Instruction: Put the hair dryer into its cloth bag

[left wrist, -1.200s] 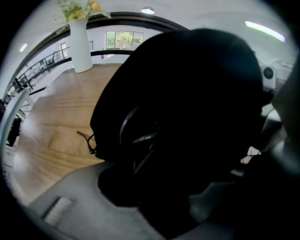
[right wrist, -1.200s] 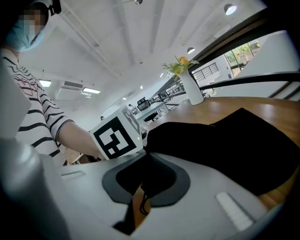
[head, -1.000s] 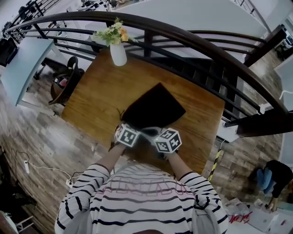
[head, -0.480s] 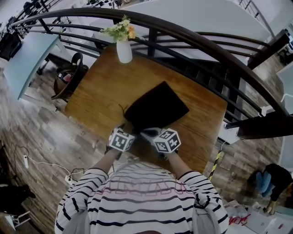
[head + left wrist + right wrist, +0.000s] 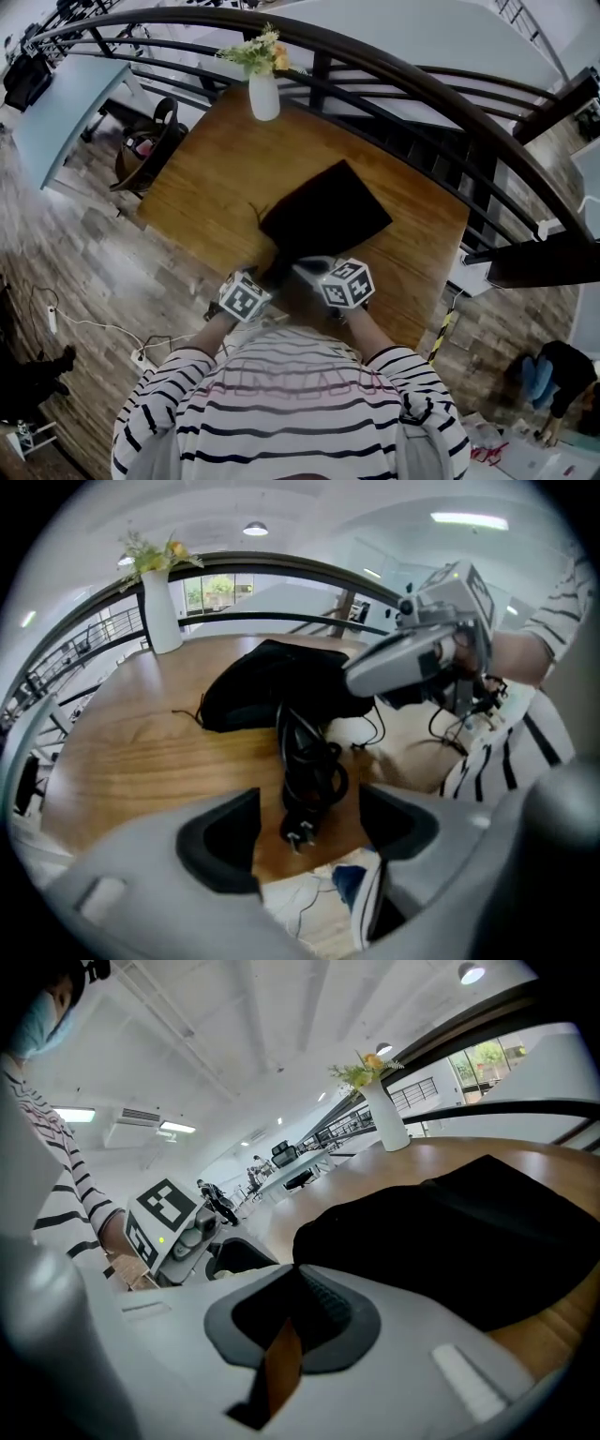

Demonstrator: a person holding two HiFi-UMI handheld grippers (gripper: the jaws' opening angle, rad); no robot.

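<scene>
A black cloth bag (image 5: 325, 215) lies in the middle of the wooden table (image 5: 206, 187). The hair dryer's body is hidden. Its black coiled cord (image 5: 307, 766) trails out of the bag (image 5: 267, 682) toward the near table edge, ending in a plug (image 5: 298, 834). My left gripper (image 5: 309, 832) hovers over that edge, its jaws wide but closing. The cord and plug lie in line between them, and the pads touch nothing. My right gripper (image 5: 295, 1312) is shut at the bag's near rim (image 5: 450, 1232) and appears to pinch the cloth; it shows as a grey arm (image 5: 403, 658) in the left gripper view.
A white vase of flowers (image 5: 264, 94) stands at the table's far edge. A dark curved railing (image 5: 422, 94) runs behind and to the right of the table. A chair (image 5: 145, 150) stands on the floor to the left. Cables lie on the floor below the near edge.
My left gripper has drawn back from the bag toward the near table edge and the person. The right gripper and the bag have stayed in place.
</scene>
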